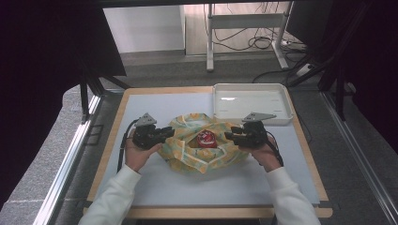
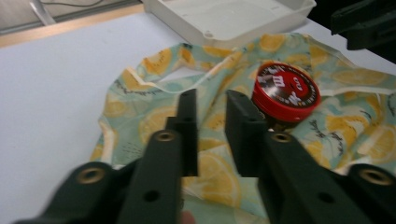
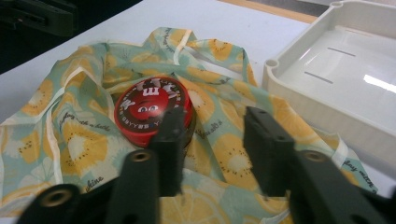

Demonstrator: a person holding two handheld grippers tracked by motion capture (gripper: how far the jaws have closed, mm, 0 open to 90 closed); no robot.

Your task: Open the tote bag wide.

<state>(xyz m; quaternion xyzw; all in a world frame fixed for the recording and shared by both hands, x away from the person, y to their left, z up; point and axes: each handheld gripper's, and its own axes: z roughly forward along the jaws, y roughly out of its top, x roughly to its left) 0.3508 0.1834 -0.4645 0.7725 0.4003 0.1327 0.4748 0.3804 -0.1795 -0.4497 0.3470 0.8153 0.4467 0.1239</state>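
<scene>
- Nearest me, my left gripper (image 2: 210, 116) has its jaws drawn close with a narrow gap; whether cloth is pinched between them I cannot tell.
- My right gripper (image 3: 212, 140) hangs released, nothing between its jaws.
- The lemon-print cloth (image 1: 187, 152) lies crumpled between both grippers, under their tips. It looks light, soft and floppy; I'd pinch a hemmed edge or corner.
- The red round tin (image 3: 152, 109) sits flat on the cloth just beyond my right gripper's left jaw, lid up. It looks stiff and smooth; being round, it has no long axis.
- The white tray (image 3: 299, 93) stands to the right.
</scene>
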